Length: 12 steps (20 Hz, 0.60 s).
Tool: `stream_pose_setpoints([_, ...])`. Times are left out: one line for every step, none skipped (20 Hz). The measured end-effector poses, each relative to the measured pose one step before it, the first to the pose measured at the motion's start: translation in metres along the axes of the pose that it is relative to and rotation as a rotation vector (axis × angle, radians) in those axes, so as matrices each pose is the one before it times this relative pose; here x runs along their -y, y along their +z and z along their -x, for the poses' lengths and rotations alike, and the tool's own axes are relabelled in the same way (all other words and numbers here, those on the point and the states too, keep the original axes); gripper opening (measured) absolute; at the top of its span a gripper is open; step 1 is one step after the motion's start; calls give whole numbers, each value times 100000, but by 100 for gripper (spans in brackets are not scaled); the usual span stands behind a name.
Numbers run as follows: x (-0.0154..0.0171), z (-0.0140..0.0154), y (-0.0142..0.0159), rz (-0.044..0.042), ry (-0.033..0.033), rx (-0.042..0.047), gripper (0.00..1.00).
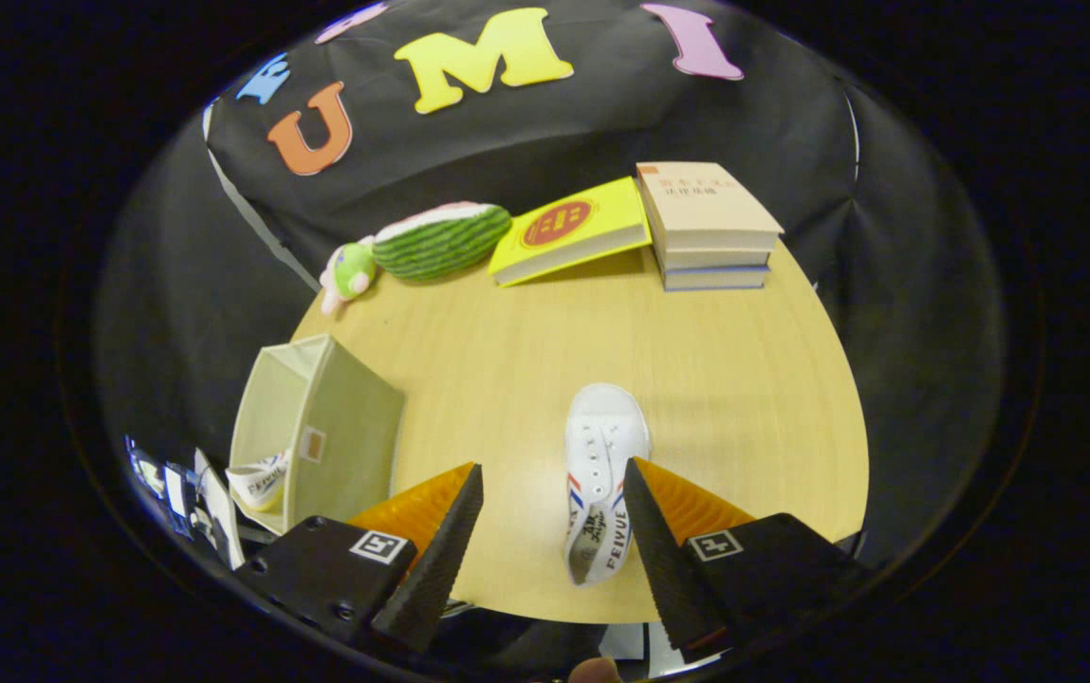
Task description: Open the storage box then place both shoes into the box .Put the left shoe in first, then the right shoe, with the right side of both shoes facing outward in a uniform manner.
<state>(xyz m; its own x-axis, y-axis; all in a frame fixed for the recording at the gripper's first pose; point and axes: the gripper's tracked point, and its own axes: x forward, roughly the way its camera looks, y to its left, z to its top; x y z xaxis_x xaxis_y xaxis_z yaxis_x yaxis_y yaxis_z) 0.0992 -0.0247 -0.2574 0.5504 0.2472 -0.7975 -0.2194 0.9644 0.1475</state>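
We locate the remaining white shoe in the lower centre of the frame, lying flat on the tabletop with its toe pointing away from us and its heel nearest the claw. The claw is spread wide and grips nothing; the shoe lies between its fingers, close against the inner edge of the right-hand one, and we cannot tell whether they touch. We judge that this open stance suits an approach to the shoe's heel end. The storage box stands at lower left of the frame, open, near the tabletop's edge and well apart from this shoe. Inside it we see part of another white shoe, so we judge the first placement done and the second still pending. Further out, toward the upper part of the frame, a striped green plush toy, a yellow book leaning on a stack of books line the far side of the tabletop, clear of the working area.
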Motion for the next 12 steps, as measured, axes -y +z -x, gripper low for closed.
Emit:
stream_pose_setpoints([1150,-1017,-1106,1230,-1272,-3059,92])
stream_pose_setpoints([1219,-904,-1142,889,-809,-3684,91])
stream_pose_setpoints([699,-843,-1111,-676,449,-3234,91])
stream_pose_setpoints([564,-987,-1195,-1248,397,-3756,90])
stream_pose_setpoints([616,-933,-990,-1344,416,-3185,89])
stream_pose_setpoints([580,-1032,-767,-1260,244,-2795,88])
stream_pose_setpoints([497,-859,-572,-311,185,-2447,86])
stream_pose_setpoints([-111,-1099,-441,-598,664,-2119,85])
stream_pose_setpoints([172,-582,-237,-1085,1097,-1766,83])
stream_pose_setpoints([147,-485,-134,-1126,886,-1508,79])
stream_pose_setpoints([0,-310,161,-937,1427,-233,75])
stream_pose_setpoints([-214,-426,116,-1074,1349,-912,70])
